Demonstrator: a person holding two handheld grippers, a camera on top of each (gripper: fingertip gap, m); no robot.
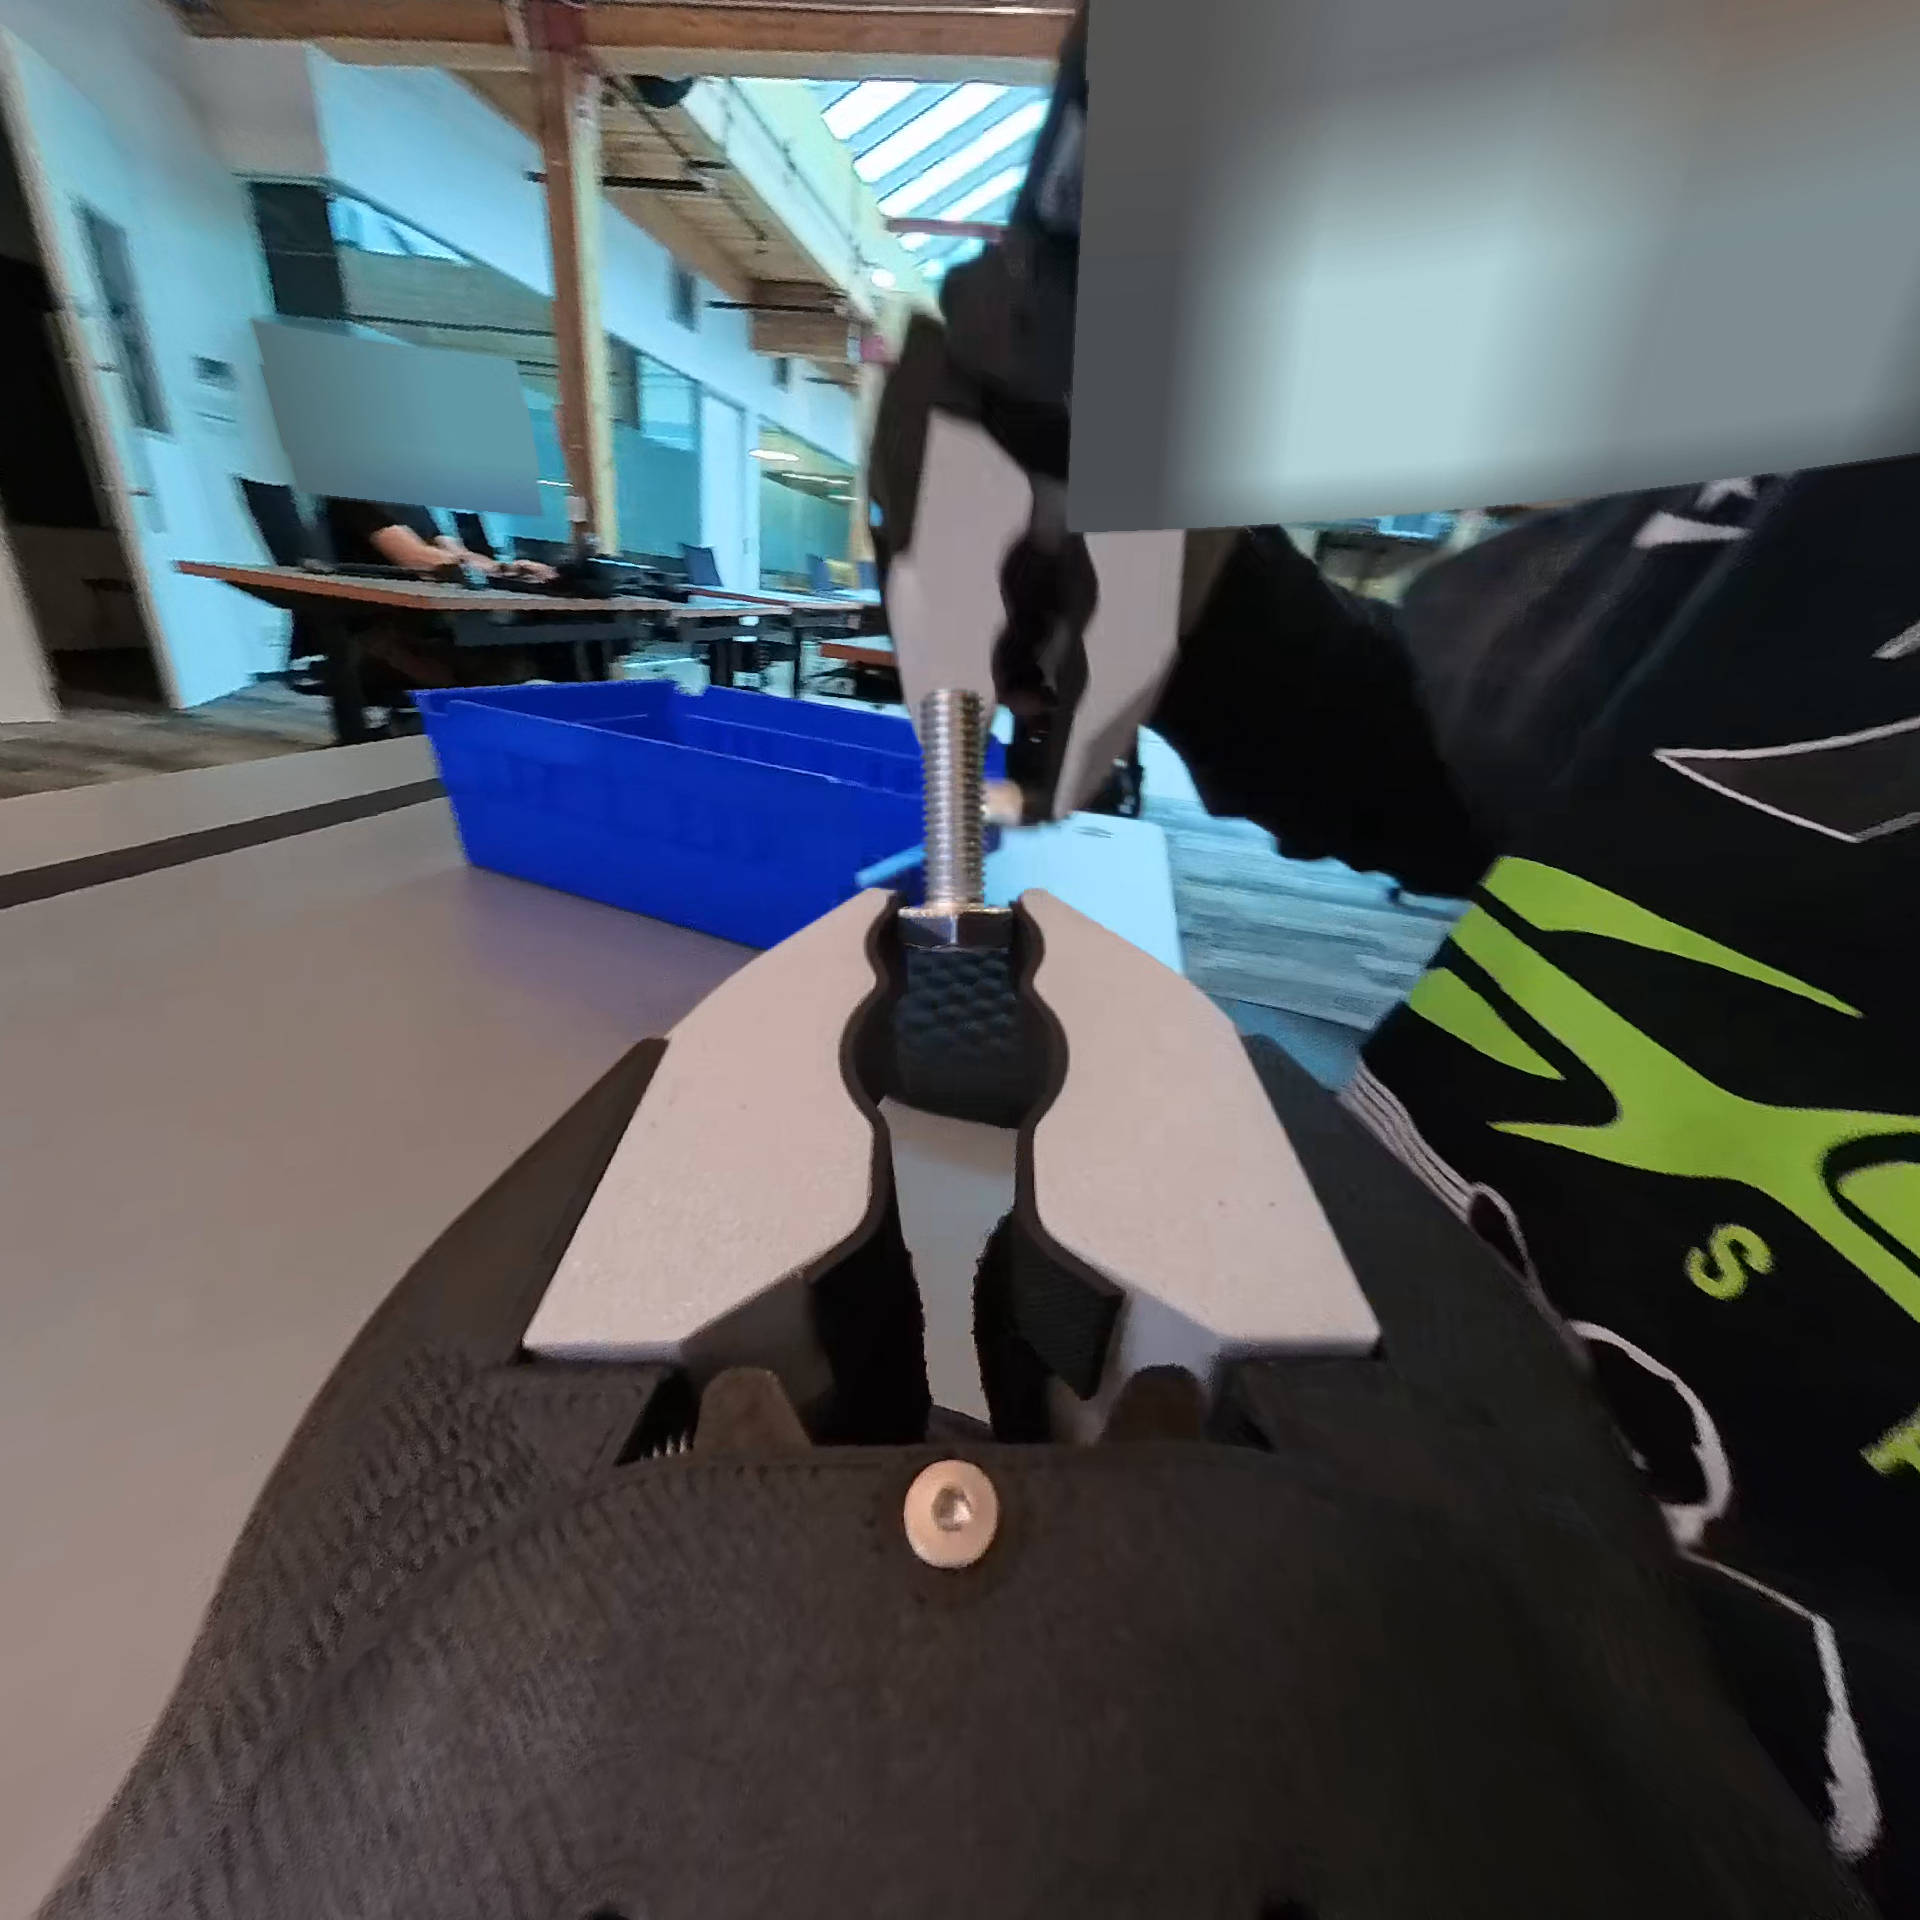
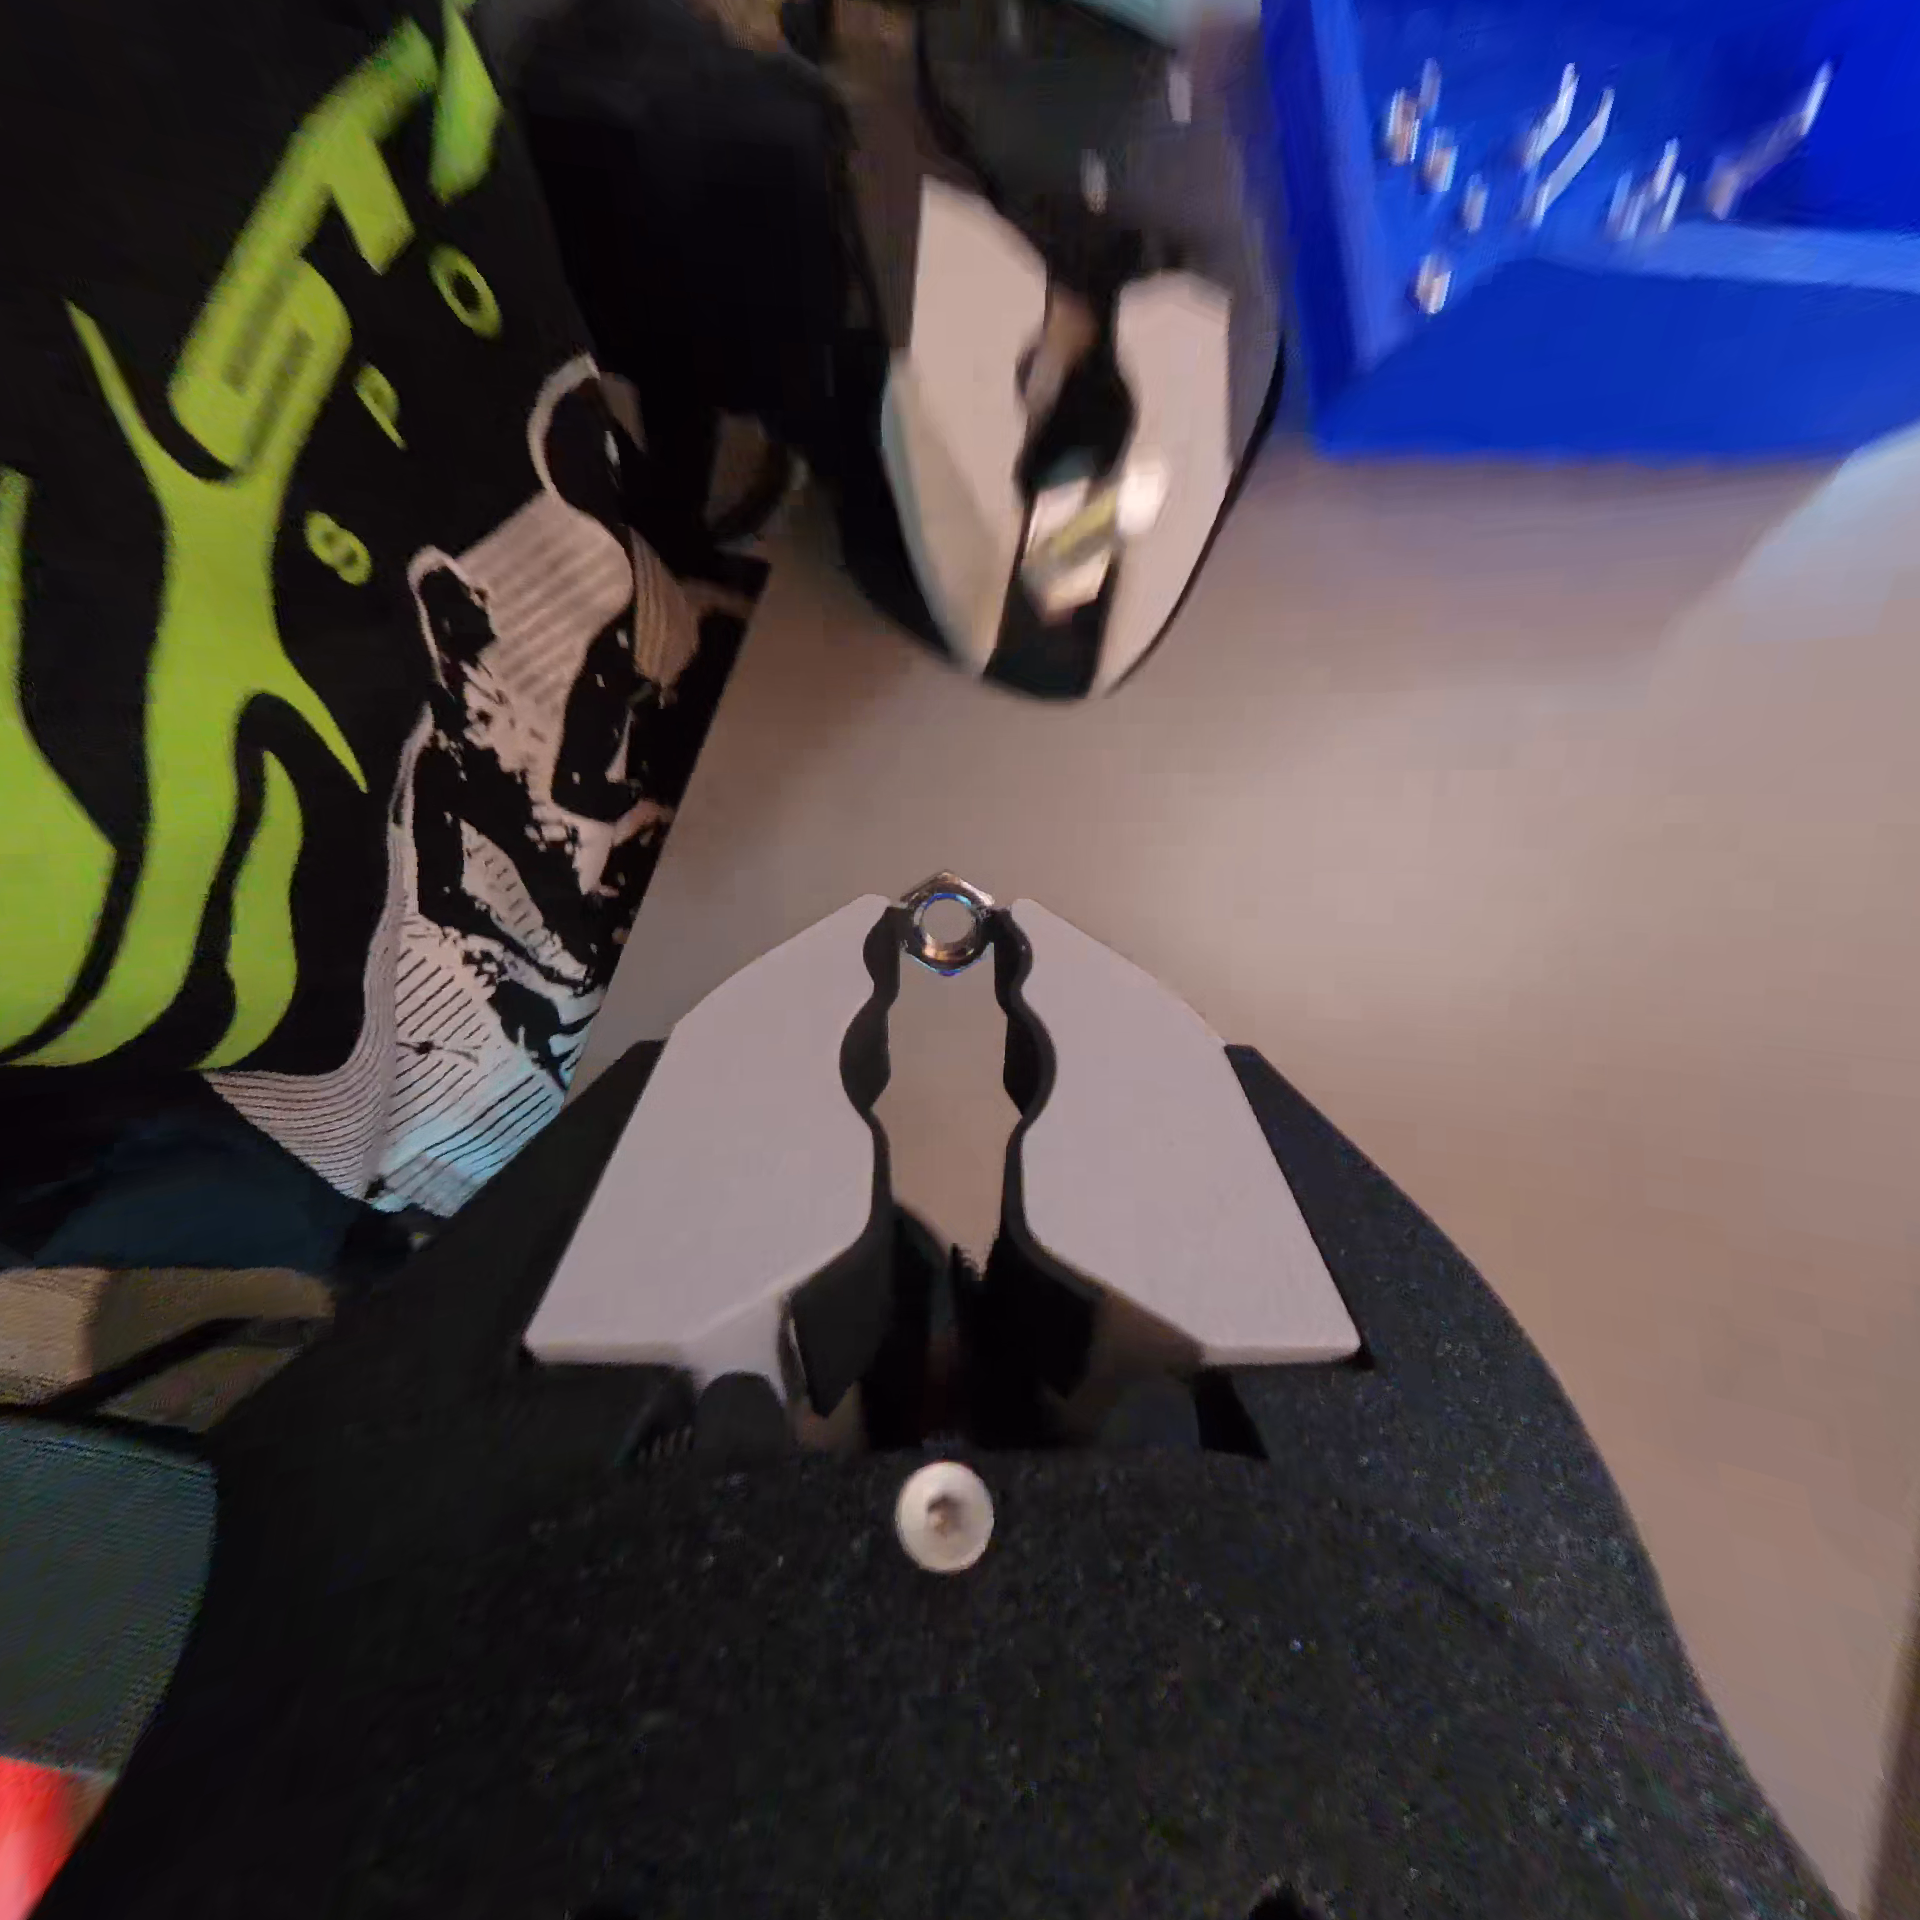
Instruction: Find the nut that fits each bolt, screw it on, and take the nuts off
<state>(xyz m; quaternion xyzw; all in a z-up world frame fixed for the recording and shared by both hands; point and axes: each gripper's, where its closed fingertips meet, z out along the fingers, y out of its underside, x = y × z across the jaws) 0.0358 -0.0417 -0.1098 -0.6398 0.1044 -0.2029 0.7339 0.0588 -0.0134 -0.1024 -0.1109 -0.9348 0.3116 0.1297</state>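
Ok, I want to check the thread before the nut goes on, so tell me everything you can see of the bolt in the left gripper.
The bolt is shiny silver metal with a hex head and a shank threaded nearly its whole length. It stands upright, head down, thread end up and bare: no nut is on it. The left gripper clamps the hex head between its fingertips, above the table and before the blue bin. The right gripper comes in beside the shank, its tip blurred; contact cannot be told.
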